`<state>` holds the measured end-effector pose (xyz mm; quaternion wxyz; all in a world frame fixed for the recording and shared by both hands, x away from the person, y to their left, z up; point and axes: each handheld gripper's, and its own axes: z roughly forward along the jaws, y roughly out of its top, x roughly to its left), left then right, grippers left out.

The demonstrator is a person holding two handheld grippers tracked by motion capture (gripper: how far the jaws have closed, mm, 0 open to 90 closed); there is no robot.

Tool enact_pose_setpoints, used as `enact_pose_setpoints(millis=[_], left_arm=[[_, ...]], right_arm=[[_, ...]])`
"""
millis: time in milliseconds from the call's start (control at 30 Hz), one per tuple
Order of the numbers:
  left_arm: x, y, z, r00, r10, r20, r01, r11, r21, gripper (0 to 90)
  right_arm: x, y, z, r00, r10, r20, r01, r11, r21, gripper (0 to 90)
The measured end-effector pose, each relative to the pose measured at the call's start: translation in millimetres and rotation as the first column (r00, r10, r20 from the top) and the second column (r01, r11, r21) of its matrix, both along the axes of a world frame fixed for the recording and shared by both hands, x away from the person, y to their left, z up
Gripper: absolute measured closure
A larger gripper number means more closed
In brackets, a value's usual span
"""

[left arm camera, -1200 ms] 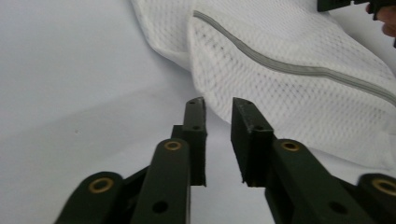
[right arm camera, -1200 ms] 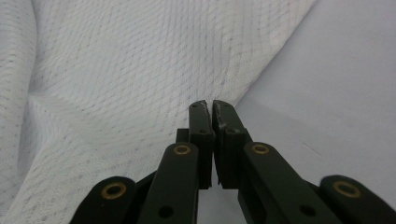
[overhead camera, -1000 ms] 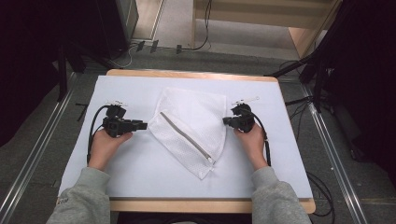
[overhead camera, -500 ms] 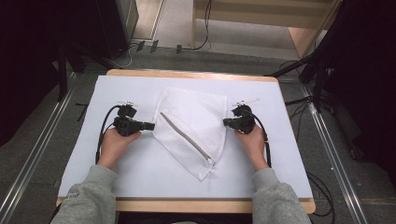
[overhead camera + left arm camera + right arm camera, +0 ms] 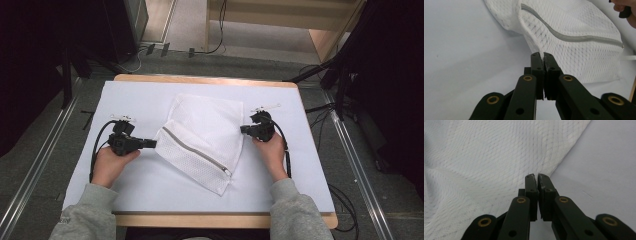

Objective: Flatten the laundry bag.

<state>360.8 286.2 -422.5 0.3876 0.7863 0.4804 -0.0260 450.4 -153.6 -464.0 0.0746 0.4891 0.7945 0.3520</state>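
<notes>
Holds the mesh bag [image 5: 200, 145] at the middle of the white mat [image 5: 150, 95], with its grey zipper [image 5: 197, 151] slanting toward the mat's near edge. Pinches the bag's corner toward the mat's left side with the left gripper [image 5: 150, 144], jaws narrow and clamped on mesh. Nips the opposite edge, toward the mat's right side, with the right gripper [image 5: 243, 129], jaws likewise pressed together on fabric. Judged so: both grips made; lifting, spreading or unzipping not yet begun. From the high view, gives both hands and the whole bag's lie on the mat. From the left gripper view, adds a raised fold of mesh caught between the pads; from the right gripper view, the fabric's edge meeting the jaw tips.
</notes>
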Motion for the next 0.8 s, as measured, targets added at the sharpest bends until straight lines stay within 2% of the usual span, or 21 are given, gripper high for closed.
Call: enact_pose_setpoints(millis=[267,367,800], left_arm=[[-30.7,4.6,-2.7,0.9994,-0.028,-0.019,0.029,0.9989,0.037,89.1],[-37.6,7.3,-3.8,0.9993,-0.027,-0.026,0.028,0.9990,0.034,89.1],[-46.9,18.0,-8.7,0.9993,0.002,-0.038,0.000,0.9992,0.041,89.1]], right_arm=[[4.4,4.7,0.6,1.0000,0.009,0.004,-0.009,1.000,-0.001,88.0],[6.8,7.6,0.2,0.9999,0.013,0.004,-0.013,1.000,-0.004,88.0],[17.1,22.2,-2.4,0.9996,0.029,0.000,-0.029,1.000,-0.009,88.0]])
